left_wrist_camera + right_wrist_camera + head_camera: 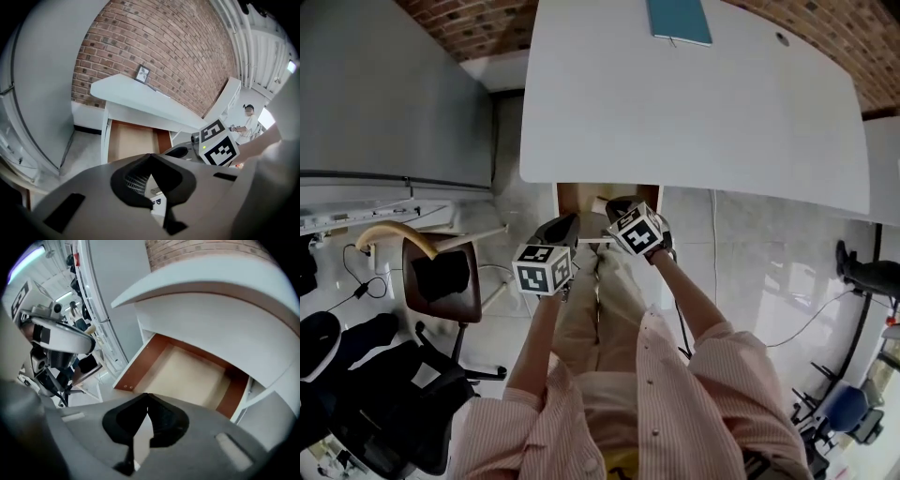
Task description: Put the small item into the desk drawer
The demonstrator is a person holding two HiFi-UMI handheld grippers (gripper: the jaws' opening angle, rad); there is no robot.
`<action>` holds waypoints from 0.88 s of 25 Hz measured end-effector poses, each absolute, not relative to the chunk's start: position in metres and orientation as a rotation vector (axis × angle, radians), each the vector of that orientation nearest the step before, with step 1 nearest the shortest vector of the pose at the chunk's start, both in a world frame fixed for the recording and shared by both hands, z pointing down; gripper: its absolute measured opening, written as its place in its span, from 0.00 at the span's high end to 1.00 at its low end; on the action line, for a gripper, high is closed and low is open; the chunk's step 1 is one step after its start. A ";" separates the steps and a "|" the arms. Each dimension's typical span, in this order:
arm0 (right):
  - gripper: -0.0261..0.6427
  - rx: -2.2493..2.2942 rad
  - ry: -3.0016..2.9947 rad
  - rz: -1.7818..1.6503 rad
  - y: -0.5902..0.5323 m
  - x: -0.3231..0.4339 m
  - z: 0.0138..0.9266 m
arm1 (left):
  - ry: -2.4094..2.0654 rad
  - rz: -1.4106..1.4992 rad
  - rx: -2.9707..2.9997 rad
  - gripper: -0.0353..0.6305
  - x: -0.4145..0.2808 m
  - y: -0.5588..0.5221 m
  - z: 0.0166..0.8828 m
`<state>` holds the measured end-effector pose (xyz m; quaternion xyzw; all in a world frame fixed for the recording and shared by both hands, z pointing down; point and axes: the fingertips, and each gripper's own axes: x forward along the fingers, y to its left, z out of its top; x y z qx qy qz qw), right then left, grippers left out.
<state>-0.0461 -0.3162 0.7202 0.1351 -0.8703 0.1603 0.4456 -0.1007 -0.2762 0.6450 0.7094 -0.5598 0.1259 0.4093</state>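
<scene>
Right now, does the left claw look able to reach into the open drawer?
Probably yes. The drawer stands pulled out under the desk, straight ahead of the left claw, and nothing shows between them. The claw seems shut on a small white item.

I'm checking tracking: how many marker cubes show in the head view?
2. The left cube sits lower; the right cube is up and right of it, just short of the open drawer. None seems hidden.
</scene>
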 end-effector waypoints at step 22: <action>0.95 0.629 -2.640 0.543 -0.335 -0.037 0.507 | -1.548 0.110 2.128 0.95 -0.121 -0.300 0.473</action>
